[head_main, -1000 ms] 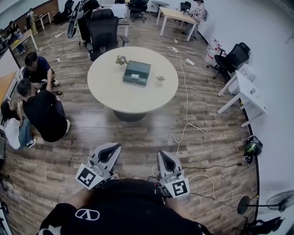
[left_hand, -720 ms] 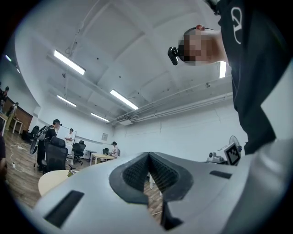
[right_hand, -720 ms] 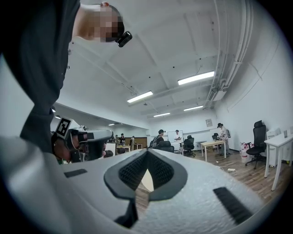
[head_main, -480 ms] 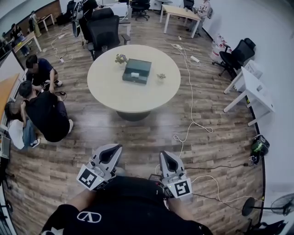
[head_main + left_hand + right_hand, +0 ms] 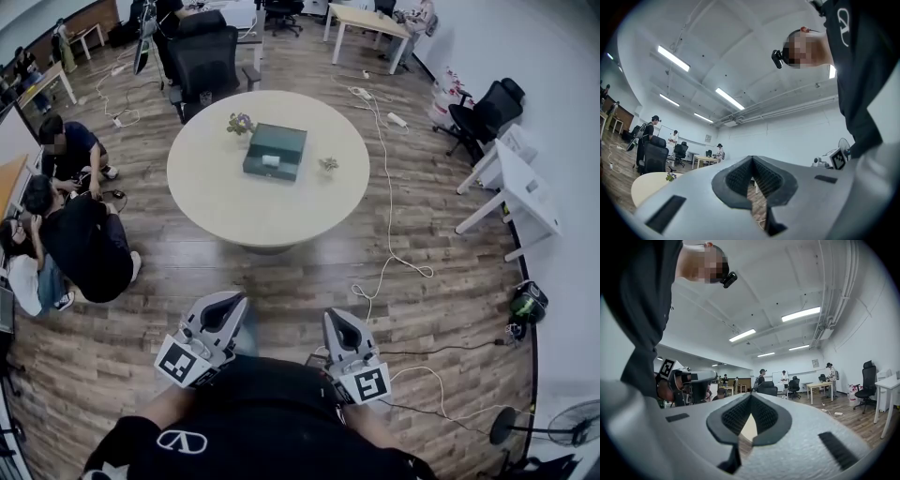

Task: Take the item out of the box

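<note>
I am holding both tongs low against my body, the left gripper (image 5: 228, 305) at seven o'clock and the right gripper (image 5: 337, 321) at five. Each has its jaws pressed together on nothing. I am judging this as the approach, with no grasp begun yet. Across the wooden floor (image 5: 281, 272), at twelve o'clock, the round table (image 5: 216, 202) is carrying the dark green box (image 5: 275, 151). Its lid looks down and is hiding the item inside. Next I am needing to reach the table, spread one pair of jaws and lift that lid.
</note>
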`<act>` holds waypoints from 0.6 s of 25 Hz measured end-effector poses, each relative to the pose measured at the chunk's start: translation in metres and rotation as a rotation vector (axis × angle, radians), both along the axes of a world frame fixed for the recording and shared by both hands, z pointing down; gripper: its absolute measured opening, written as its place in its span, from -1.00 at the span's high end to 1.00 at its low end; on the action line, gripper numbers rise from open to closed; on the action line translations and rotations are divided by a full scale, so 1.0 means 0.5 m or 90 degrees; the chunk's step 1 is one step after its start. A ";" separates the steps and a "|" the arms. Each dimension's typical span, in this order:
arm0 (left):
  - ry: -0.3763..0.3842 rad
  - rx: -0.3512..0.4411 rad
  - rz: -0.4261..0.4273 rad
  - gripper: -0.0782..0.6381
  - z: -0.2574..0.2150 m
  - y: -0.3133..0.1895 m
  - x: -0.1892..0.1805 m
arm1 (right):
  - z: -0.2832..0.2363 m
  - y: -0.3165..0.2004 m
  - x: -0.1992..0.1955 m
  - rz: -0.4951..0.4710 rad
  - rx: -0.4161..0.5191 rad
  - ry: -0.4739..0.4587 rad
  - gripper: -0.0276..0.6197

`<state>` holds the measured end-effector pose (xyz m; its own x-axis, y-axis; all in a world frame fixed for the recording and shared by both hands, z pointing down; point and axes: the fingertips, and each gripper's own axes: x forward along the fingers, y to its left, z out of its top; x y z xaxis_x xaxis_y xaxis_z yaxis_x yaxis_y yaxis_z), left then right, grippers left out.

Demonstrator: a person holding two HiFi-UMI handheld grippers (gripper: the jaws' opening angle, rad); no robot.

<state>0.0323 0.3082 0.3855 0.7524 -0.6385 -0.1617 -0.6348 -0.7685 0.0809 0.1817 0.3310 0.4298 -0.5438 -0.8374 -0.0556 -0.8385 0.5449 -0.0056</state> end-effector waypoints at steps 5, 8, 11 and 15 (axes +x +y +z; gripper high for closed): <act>0.011 0.011 0.018 0.76 -0.002 -0.203 -0.032 | -0.022 -0.189 -0.024 0.029 0.020 0.016 0.90; 0.018 0.021 0.030 0.76 -0.023 -0.345 -0.060 | -0.046 -0.326 -0.044 0.054 0.028 0.025 0.90; 0.027 0.024 0.041 0.76 -0.046 -0.481 -0.092 | -0.079 -0.462 -0.080 0.070 0.040 0.030 0.90; 0.035 0.016 0.057 0.76 -0.059 -0.649 -0.130 | -0.099 -0.627 -0.128 0.077 0.039 0.043 0.90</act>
<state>-0.0327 -0.0161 0.3562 0.7957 -0.5646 -0.2193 -0.5590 -0.8239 0.0928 0.1174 0.0177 0.3805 -0.4438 -0.8929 -0.0755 -0.8952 0.4379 0.0834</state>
